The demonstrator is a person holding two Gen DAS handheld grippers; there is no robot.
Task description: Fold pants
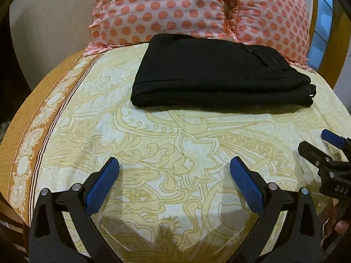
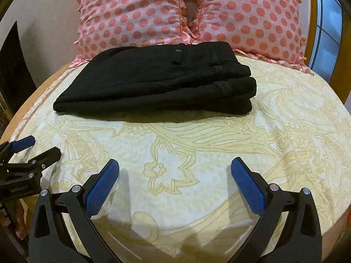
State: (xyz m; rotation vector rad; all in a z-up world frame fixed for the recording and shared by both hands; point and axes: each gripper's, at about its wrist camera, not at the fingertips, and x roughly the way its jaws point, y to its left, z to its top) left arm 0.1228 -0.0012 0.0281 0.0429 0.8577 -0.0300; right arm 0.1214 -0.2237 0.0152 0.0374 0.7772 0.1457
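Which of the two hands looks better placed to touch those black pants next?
Neither clearly. The pants lie folded near the pillows. Left gripper and right gripper are both open, empty, and held back from them; perhaps right, since the layered end faces it.

text: "DAS" | on: black body of right tongs (image 1: 329, 153), left wrist view | rest of lettering cut off, other marks blurred

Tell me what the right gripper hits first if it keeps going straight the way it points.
Probably the folded black pants. The right gripper is open above the patterned bedsheet, nothing between; if angled down, it could meet the sheet first. Depth is unclear.
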